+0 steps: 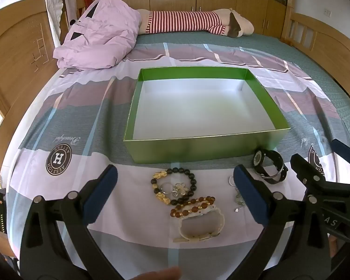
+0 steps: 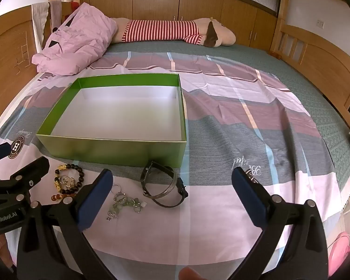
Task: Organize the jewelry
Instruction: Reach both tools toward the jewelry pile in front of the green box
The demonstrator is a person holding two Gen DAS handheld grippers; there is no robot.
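A green box (image 1: 198, 148) with a white, empty inside sits on the bed sheet; it also shows in the right wrist view (image 2: 114, 150). In front of it lie a black bead bracelet with gold charms (image 1: 175, 185), an amber bead bracelet (image 1: 193, 206), a white watch (image 1: 199, 226), a black watch (image 1: 269, 165) and a silver keychain with pale charms (image 2: 123, 203). My left gripper (image 1: 175, 196) is open above the bracelets. My right gripper (image 2: 172, 196) is open just right of the keychain, near the black watch (image 2: 163, 186). Neither holds anything.
A crumpled pink duvet (image 1: 100, 37) and a striped plush toy (image 1: 193, 22) lie at the far end of the bed. Wooden bed frames (image 2: 315, 53) stand on both sides. The right gripper (image 1: 326, 177) shows at the right edge of the left wrist view.
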